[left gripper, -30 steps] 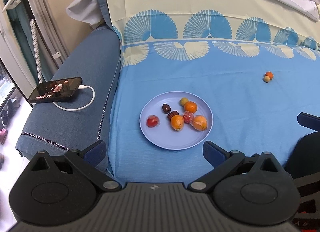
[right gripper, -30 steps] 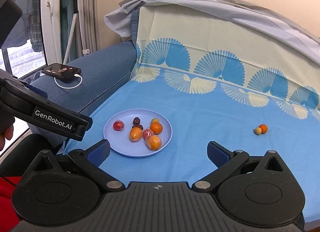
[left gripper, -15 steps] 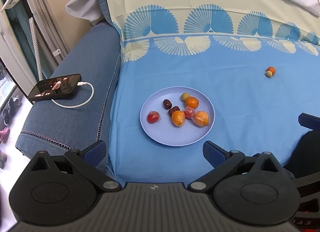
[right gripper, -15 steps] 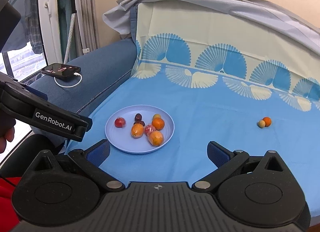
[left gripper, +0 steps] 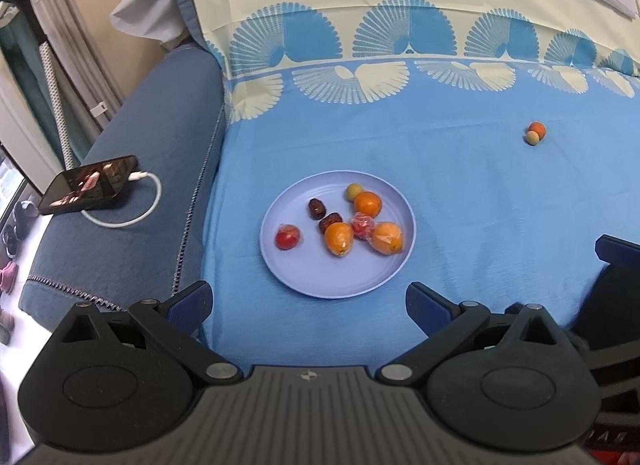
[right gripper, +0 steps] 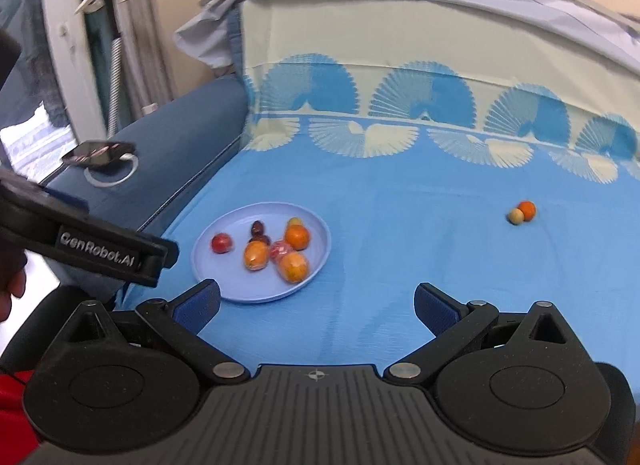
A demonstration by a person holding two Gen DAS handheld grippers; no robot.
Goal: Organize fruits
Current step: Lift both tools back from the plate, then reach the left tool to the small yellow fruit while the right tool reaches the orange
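A lilac plate [left gripper: 304,281] [right gripper: 256,293] rests on the blue sheet and holds several fruits: oranges, wrapped red ones, dark dates and a small yellow-green fruit. Two loose fruits, a small orange one [left gripper: 537,129] [right gripper: 527,209] touching a pale yellow one [left gripper: 532,138] [right gripper: 515,217], lie far right on the sheet. My left gripper [left gripper: 308,303] hangs open just short of the plate's near rim, empty. My right gripper [right gripper: 316,301] is open and empty, right of the plate and well short of the loose pair.
A phone [left gripper: 90,184] on a white charging cable [left gripper: 124,221] lies on the dark blue sofa arm at left. A fan-patterned backrest cover [left gripper: 400,25] rises behind. The left gripper's body [right gripper: 104,253] crosses the right wrist view's left side.
Both grippers have moved forward; the plate and the loose pair sit closer and larger in view. The right wrist view has swung slightly toward the right. No fruit has moved.
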